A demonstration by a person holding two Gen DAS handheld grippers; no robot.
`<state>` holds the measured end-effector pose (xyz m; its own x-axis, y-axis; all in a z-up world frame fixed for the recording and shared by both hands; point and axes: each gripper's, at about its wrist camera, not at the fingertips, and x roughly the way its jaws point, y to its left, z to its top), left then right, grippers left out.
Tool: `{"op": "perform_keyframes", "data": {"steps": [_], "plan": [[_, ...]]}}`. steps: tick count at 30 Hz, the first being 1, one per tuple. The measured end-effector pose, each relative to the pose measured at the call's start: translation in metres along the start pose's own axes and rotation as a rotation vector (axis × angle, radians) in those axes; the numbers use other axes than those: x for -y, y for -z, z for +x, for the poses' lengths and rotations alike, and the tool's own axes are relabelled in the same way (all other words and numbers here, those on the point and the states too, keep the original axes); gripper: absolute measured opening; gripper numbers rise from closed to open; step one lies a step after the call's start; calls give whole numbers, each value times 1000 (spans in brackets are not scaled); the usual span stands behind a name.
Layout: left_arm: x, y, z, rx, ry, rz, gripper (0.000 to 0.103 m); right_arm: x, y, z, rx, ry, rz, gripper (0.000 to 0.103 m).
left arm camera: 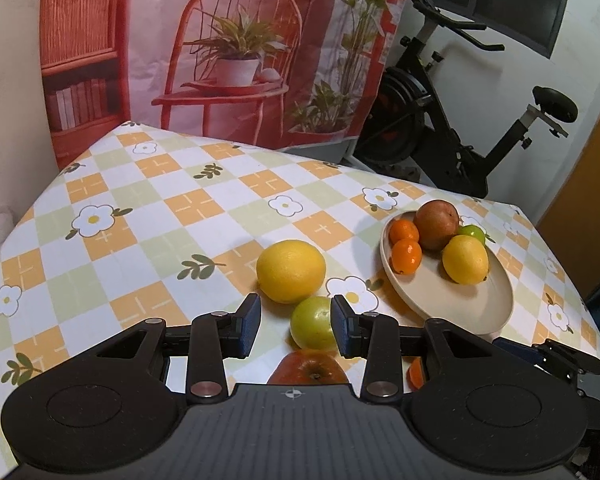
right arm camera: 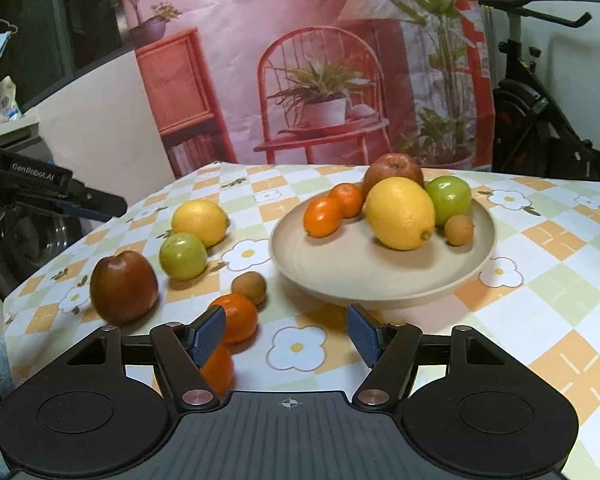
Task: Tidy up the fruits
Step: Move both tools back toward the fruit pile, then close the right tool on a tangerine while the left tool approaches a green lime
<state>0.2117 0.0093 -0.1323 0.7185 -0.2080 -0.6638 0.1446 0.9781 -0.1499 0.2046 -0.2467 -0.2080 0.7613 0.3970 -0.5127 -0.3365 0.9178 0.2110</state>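
Fruits lay partly loose on the checked surface point(left arm camera: 148, 216) and partly gathered in a beige plate point(left arm camera: 480, 312). In the left wrist view, nearest the bottom edge, a red apple point(left arm camera: 308, 370) showed under the left tongs point(left arm camera: 296, 326). Those tongs stood partly open with a green fruit point(left arm camera: 312, 322) between the pads, the right pad seemingly against it, the left pad clear; nothing was gripped. Just beyond, at centre, lay a lemon point(left arm camera: 291, 271), long axis across the frame. The plate sat further right. In the right wrist view, the right tongs point(right arm camera: 286, 334) stood open and empty, a mandarin point(right arm camera: 236, 318) beside their left pad.
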Motion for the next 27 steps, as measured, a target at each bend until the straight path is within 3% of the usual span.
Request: {"op": "perform_keyframes", "data": {"steps": [9,27], "plan": [[5,6,2,-6,-10,13,41,-22,3,3,-51,-80,-63,62],[9,10,5,-26,-12,36,43,-36,12,10,-119,-153,-127,38]]}}
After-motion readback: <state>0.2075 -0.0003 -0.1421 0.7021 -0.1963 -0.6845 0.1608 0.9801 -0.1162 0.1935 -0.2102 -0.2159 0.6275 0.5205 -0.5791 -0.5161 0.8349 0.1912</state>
